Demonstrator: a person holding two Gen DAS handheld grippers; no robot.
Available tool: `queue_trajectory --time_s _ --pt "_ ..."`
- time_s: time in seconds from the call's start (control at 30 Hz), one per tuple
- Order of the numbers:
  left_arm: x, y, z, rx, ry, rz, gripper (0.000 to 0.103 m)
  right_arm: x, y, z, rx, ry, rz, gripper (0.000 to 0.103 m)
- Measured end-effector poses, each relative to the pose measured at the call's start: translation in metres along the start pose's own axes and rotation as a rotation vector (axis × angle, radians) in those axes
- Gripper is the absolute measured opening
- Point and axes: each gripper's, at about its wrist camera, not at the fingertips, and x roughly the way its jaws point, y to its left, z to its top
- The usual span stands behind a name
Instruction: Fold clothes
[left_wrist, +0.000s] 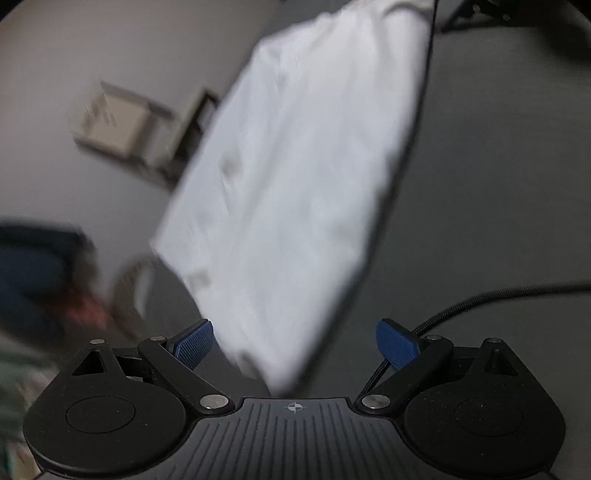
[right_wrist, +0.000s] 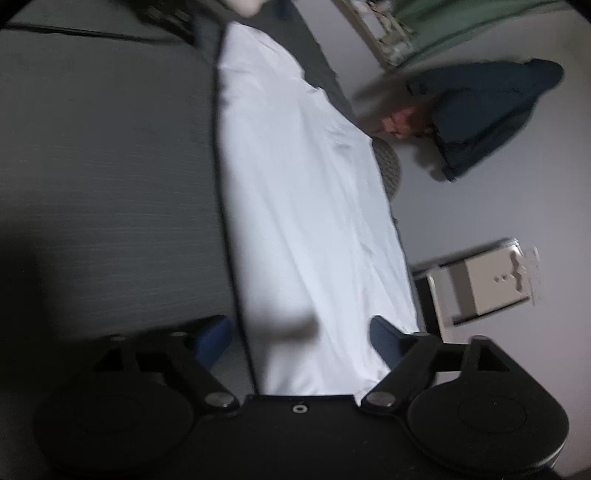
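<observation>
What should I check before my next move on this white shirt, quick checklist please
1. Left gripper open: ok, blue pads spread wide.
2. Right gripper open: ok.
3. White shirt between each gripper's pads: ok, cloth reaches into both gaps, neither closed on it.
4. Shirt fully on the grey surface: cannot tell, one side seems to run along its edge.
5. Black cable clear of the left gripper: not ok, it runs right beside one pad.
6. Shirt lying flat: cannot tell, both views blurred.
</observation>
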Motion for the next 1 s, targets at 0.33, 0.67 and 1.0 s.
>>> queue_trajectory --time_s 0.33,0.67,1.0 --pt "-0.008 -0.033 0.02 0.336 -0.075 0.201 0.096 0.005 0.009 -0.001 -0.083 0.029 -0.071 0.089" --pt "0.033 -0.049 0.064 0.446 -0.149 0.297 0.096 0.011 0.022 0.03 -0.057 -0.096 -0.121 0.09" --pt "0.033 -0.047 0.068 0.299 -0.225 0.401 0.096 0.018 0.03 0.068 -0.055 -0.156 -0.143 0.092"
